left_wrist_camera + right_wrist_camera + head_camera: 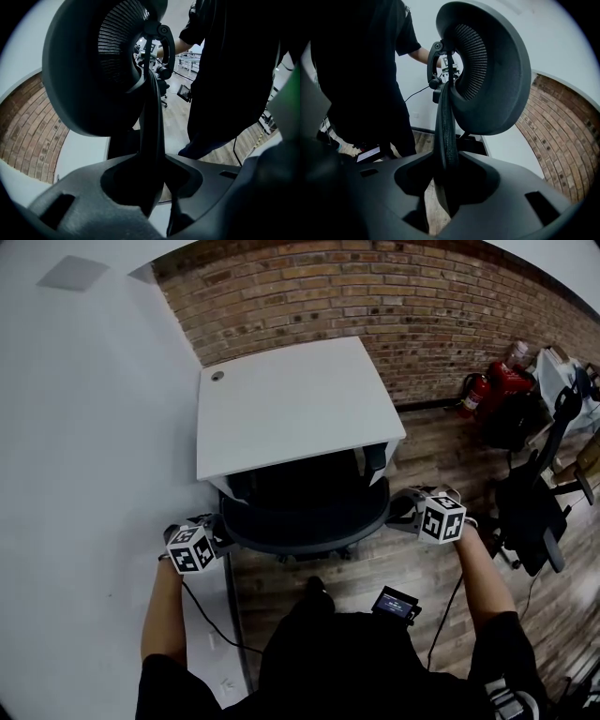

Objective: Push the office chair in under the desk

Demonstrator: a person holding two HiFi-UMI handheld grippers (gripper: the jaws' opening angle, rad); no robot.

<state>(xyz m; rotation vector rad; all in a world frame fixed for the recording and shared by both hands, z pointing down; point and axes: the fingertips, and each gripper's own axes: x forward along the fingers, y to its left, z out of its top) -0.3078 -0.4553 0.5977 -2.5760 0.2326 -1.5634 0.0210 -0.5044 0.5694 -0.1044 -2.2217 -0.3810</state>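
- The office chair point(305, 512), black, stands at the middle of the head view. Its seat is tucked partly under the near edge of the table point(291, 409), and its curved backrest rim is just outside that edge.
- There is one white table, square-topped, with a single round cable hole point(217, 376) near its upper left corner.
- There are two tools, one at each end of the backrest rim.
- The left tool point(221, 534) is at the rim's left end. In the left gripper view its jaws point(154, 187) are closed on the thin backrest edge point(152, 122).
- The right tool point(401, 508) is at the rim's right end. In the right gripper view its jaws point(447, 187) are clamped on the same thin edge point(446, 122), with the chair's oval mesh pad point(497, 79) above.
- There are two chairs in all. The second office chair point(530, 507) stands well apart at the right edge of the frame.
- One red fire extinguisher point(476, 393) stands at the foot of the brick wall point(422, 306), upper right.
- A wooden floor point(441, 456) lies right of the table and a white wall point(84, 427) is on its left.
- A small screen device point(396, 604) hangs at the person's waist, lower centre.
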